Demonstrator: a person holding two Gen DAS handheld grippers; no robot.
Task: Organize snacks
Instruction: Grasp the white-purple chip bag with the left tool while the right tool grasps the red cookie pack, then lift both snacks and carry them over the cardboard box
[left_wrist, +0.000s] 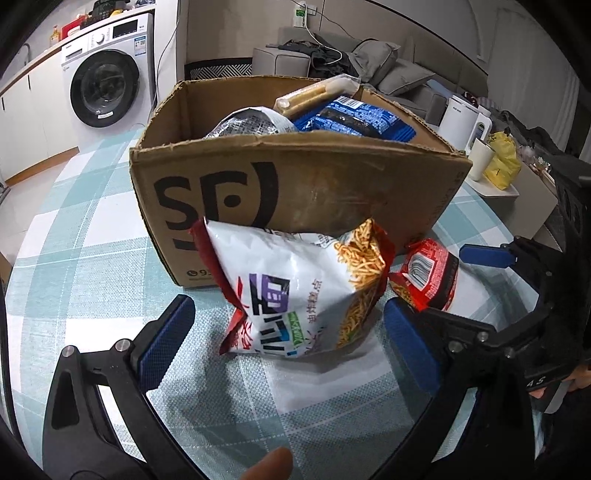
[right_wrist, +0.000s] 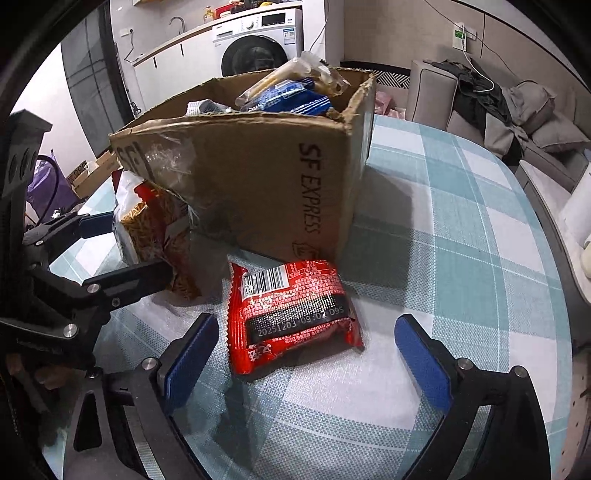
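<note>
Both of my grippers are hanging wide open over the table, gripping nothing. My left gripper (left_wrist: 288, 332) is bracketing a white and red snack bag (left_wrist: 299, 291) without its blue pads pressing on it; my right gripper (right_wrist: 306, 354) is bracketing a red packet (right_wrist: 291, 314), pads clear on both sides.

Much is hiding from me. From the right wrist view the white bag (right_wrist: 147, 225) is half tucked behind the corner of the cardboard box (right_wrist: 258, 184), and my left gripper's arm is crossing in front of it. From the left wrist view the red packet (left_wrist: 428, 277) is partly cut off by my own finger. The box's contents are only peeking over the rim: blue packets (left_wrist: 354, 118), a silvery bag (left_wrist: 251, 123) and a clear sleeve of biscuits (left_wrist: 314, 94).

The white bag is leaning upright against the box's front wall, crinkled, showing fried noodle sticks. The red packet is lying flat just beside the box's corner, barcode up.

The checked tablecloth (right_wrist: 461, 221) is lying bare to the right of the box, running to the table's curved edge.
</note>
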